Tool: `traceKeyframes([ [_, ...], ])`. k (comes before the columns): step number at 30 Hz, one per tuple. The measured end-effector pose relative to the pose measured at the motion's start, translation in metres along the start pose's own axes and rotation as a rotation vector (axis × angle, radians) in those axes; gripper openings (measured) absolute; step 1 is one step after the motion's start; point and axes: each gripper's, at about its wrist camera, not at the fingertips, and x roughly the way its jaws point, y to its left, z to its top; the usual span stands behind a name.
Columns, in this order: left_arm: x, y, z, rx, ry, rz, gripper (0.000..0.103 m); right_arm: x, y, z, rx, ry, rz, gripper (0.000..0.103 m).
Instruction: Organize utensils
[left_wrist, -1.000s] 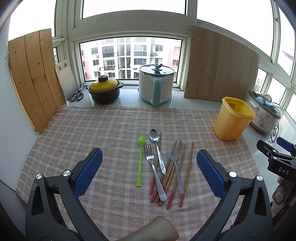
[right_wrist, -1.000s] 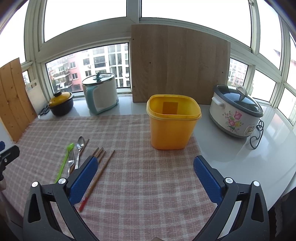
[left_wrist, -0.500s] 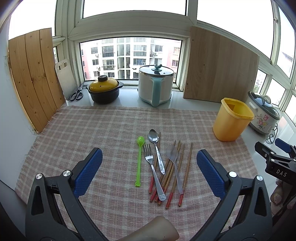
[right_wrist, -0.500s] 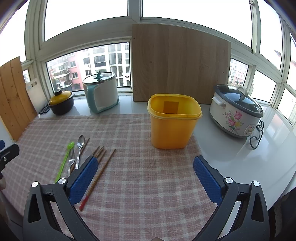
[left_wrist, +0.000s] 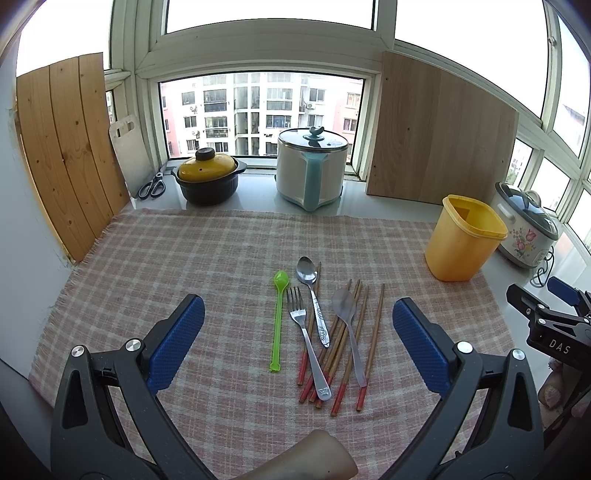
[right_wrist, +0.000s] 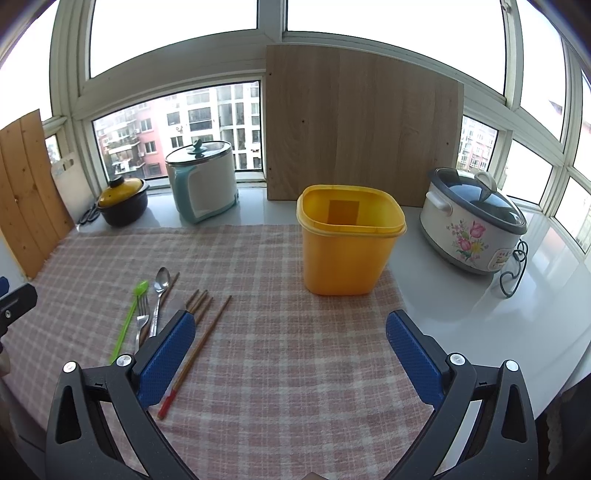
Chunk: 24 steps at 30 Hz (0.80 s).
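Both hand-held grippers (left_wrist: 297, 339) (right_wrist: 290, 354) gape empty; utensils (left_wrist: 321, 332) lie lengthwise, bowls and tines pointing windowward.

left tongs (left_wrist: 297, 334): black frame, blue ribbed pads, silver screws | right tongs (right_wrist: 290, 352): same, "DAS" marking
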Motion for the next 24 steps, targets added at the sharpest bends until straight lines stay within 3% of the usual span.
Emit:
traceKeyframes([
  [24, 0.007, -0.002, -0.003, -0.005, 0.022, 0.005, 0.103, 0.017, 0.007, -0.001, -0.004, 0.038, -0.008, 0.102],
])
